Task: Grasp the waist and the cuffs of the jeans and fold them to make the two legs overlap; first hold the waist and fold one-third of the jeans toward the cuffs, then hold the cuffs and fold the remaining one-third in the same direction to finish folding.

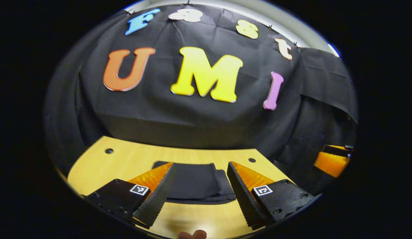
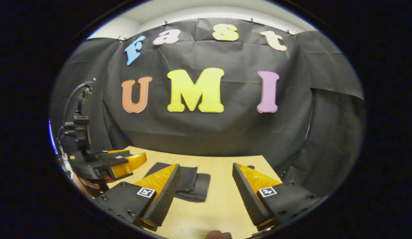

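The dark jeans (image 1: 196, 182) lie folded into a compact stack on the wooden table (image 1: 126, 159), straight ahead of my left gripper (image 1: 201, 194). That gripper hovers above the table's near side, open, with nothing between its fingers. In the right gripper view the same folded jeans (image 2: 189, 184) lie ahead and to the left. My right gripper (image 2: 206, 196) is held above the table, open and empty. The left gripper (image 2: 123, 164) appears at the far left of the right gripper view. The right gripper (image 1: 332, 161) appears at the far right of the left gripper view.
The black cloth wall closes the booth behind and to the right of the table. Small round holes (image 1: 109, 151) sit near the table's far corners. A camera mount with a cable (image 2: 80, 122) rises over the left gripper. A fingertip (image 1: 192, 234) shows at the bottom edge.
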Tool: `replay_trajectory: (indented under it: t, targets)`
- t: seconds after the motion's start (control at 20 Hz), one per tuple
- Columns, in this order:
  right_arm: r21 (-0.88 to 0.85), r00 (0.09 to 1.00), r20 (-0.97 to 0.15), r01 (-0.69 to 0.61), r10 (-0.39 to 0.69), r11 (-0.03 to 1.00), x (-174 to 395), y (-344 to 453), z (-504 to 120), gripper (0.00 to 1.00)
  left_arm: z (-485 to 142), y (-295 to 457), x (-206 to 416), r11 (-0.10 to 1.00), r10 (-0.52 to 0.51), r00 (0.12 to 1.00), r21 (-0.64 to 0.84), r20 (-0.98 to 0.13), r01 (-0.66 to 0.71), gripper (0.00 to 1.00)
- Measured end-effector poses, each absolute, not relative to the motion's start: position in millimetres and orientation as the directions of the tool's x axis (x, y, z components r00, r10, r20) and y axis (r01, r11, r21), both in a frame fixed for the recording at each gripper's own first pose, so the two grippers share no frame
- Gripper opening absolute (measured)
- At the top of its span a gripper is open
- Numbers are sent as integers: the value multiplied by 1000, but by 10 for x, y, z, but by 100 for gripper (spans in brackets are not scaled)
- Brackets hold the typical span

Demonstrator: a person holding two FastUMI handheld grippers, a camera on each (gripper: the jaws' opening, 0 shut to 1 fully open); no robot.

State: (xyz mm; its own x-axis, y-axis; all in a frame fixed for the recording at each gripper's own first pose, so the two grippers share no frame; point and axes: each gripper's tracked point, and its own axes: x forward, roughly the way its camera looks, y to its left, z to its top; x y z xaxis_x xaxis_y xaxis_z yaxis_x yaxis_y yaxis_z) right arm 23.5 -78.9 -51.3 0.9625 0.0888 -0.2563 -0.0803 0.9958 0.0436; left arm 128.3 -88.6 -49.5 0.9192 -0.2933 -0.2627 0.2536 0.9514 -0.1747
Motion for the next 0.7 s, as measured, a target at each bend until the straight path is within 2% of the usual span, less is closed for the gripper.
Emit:
replay_trajectory:
  t: [0.15,0.35,0.6,0.7]
  targets:
    - [59,972,-182,-139,148,988,382,-377,-159,96,-18,-318,1224,975,-202,962,-126,-186,181,100]
    - [4,988,-89,-127,127,992,418,-58,127,94,494,259,1018,990,-113,989,-100,-94,104,98]
    - [-27,988,-42,-148,147,989,313,353,234,94,816,474,797,991,-58,998,-121,-15,56,98]
    - [-36,991,-18,-135,135,990,309,390,292,99,849,471,731,991,-54,999,-119,-2,53,98]
